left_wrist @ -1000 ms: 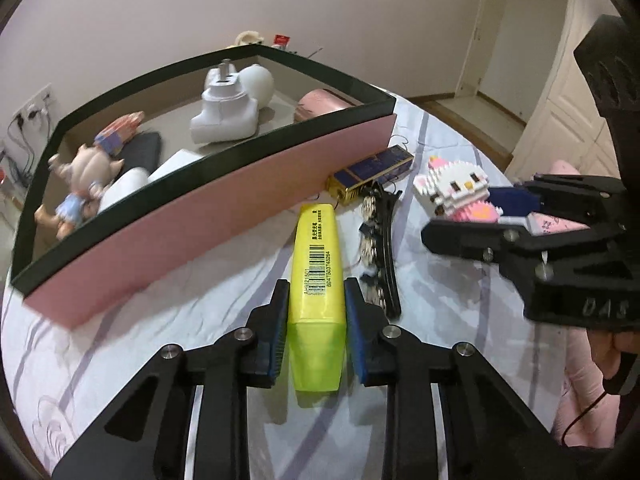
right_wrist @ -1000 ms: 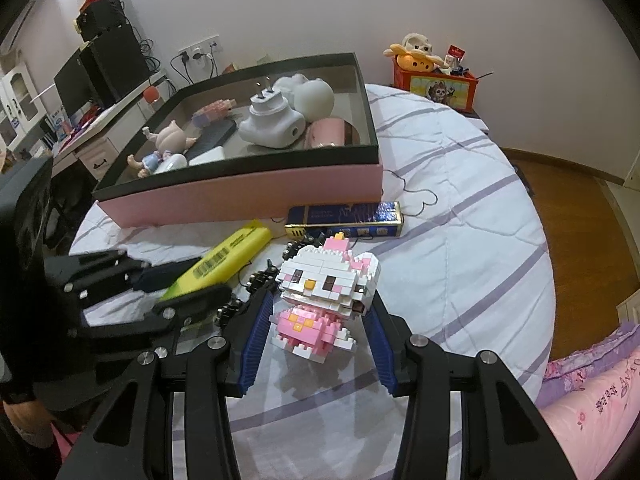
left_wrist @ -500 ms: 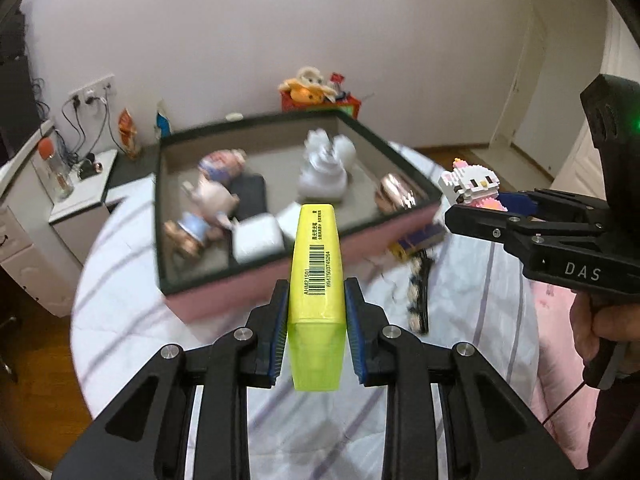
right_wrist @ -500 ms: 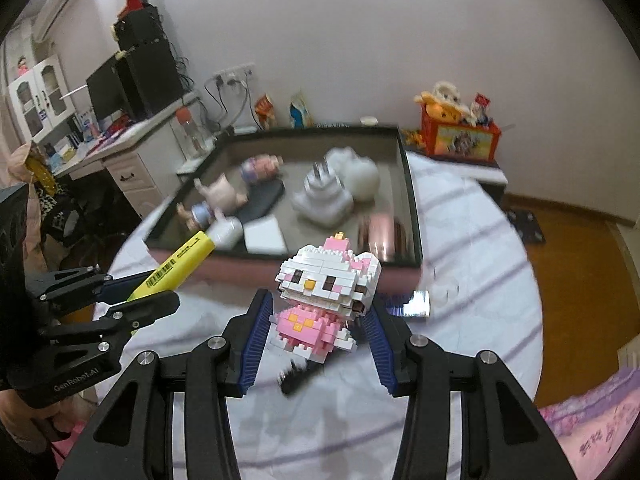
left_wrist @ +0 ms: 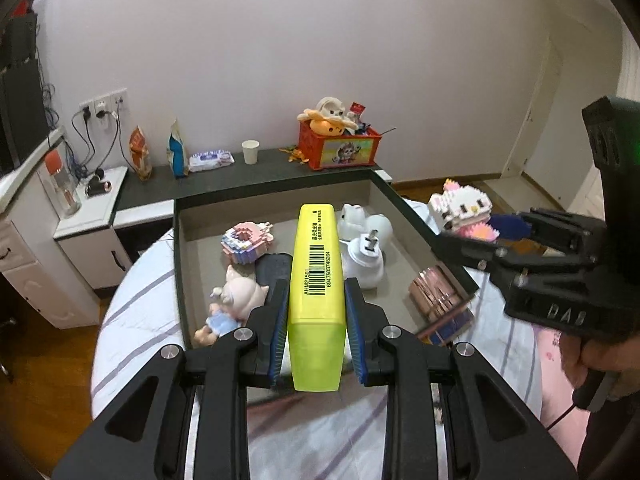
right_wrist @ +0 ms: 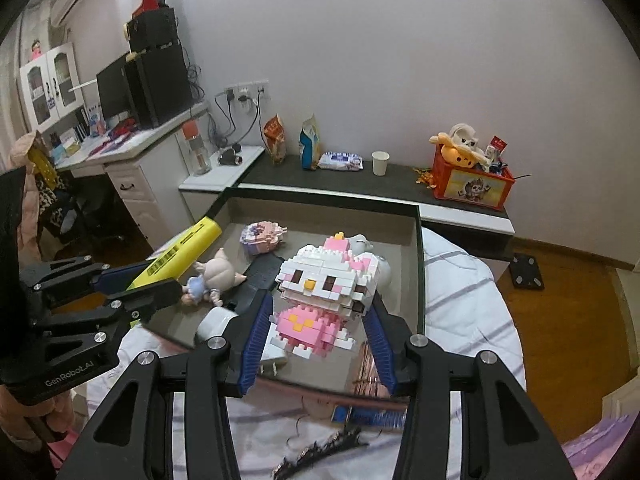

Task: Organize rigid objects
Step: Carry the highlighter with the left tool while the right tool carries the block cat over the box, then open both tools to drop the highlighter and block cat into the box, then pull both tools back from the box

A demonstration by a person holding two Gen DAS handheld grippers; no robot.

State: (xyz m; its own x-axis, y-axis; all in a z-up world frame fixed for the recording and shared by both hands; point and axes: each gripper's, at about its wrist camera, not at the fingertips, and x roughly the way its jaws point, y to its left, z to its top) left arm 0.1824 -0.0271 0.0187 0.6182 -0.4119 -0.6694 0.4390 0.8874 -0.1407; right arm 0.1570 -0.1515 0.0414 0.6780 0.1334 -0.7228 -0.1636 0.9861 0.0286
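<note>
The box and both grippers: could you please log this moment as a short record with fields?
left gripper: shut on the yellow highlighter, held above the box
right gripper: shut on the brick cat figure, also above the box
box: open, dark rim, on the striped cloth
in box: pig doll, white plug adapter, pink brick figure, rose-gold case
outside box: blue tin and dark hair clip on the cloth
</note>
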